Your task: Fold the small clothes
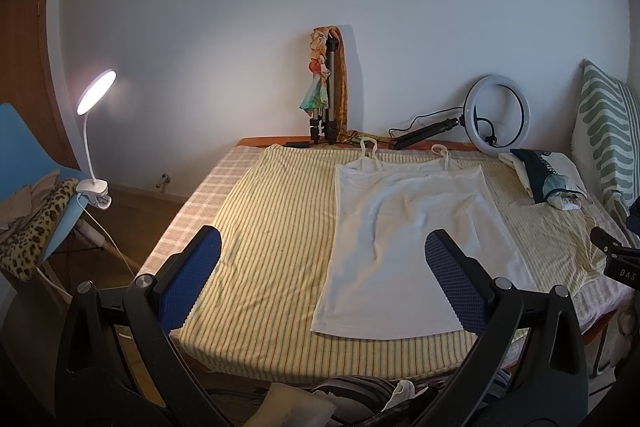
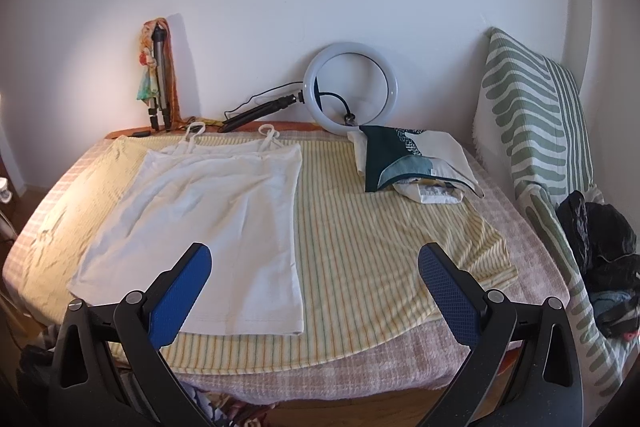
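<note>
A white camisole top (image 1: 404, 239) lies flat on the yellow striped cloth (image 1: 276, 227), straps toward the wall, hem toward me. It also shows in the right wrist view (image 2: 200, 227). My left gripper (image 1: 324, 263) is open and empty, held above the near edge, its right finger over the top's lower right part. My right gripper (image 2: 314, 271) is open and empty, above the near edge, its left finger over the top's hem.
A pile of folded clothes (image 2: 408, 163) lies at the back right. A ring light (image 2: 350, 87), a tripod (image 2: 160, 79) and a striped cushion (image 2: 532, 115) stand against the wall. A clip lamp (image 1: 94, 131) and blue chair (image 1: 24, 147) stand left.
</note>
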Available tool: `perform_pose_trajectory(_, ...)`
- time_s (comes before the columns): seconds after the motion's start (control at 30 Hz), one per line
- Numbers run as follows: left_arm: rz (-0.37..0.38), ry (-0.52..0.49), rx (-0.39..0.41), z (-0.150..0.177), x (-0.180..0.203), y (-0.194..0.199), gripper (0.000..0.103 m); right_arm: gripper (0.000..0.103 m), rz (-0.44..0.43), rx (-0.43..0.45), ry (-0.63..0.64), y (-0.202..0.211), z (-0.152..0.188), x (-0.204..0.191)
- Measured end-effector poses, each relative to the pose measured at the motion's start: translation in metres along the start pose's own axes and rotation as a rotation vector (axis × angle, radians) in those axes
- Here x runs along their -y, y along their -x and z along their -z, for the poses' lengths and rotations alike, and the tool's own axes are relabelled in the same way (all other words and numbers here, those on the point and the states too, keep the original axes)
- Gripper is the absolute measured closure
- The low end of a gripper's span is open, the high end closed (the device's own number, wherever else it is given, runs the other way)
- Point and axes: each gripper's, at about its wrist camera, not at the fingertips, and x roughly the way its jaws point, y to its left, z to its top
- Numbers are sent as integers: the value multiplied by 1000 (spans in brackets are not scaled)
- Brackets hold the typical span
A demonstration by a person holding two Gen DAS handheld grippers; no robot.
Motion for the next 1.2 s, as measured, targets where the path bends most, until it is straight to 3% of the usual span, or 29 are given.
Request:
perform_pose_trajectory(0.3, 58, 56, -1, -2, -35, -30, 0, 0, -41, 36, 48, -34, -36, -6)
perform_pose_trajectory(0.43, 95, 61, -3, 0, -50, -51, 0, 0, -110, 27, 74, -61, -53, -12)
perform_pose_trajectory(0.53, 108, 45, -54, 6, -55, -76, 0, 0, -175, 21, 105, -85, -64, -25)
perform_pose_trajectory(0.73, 192, 69, -193, 37, -58, -118, 17, 1, -302, -39, 179, -132, -86, -69)
perform_pose_trajectory(0.97, 287, 144, -343, 82, -57, -155, 45, 1, -425, -125, 244, -172, -114, -130)
perform_pose_trajectory(1.2, 341, 193, -432, 109, -54, -172, 52, 7, -552, -237, 235, -218, -127, -188)
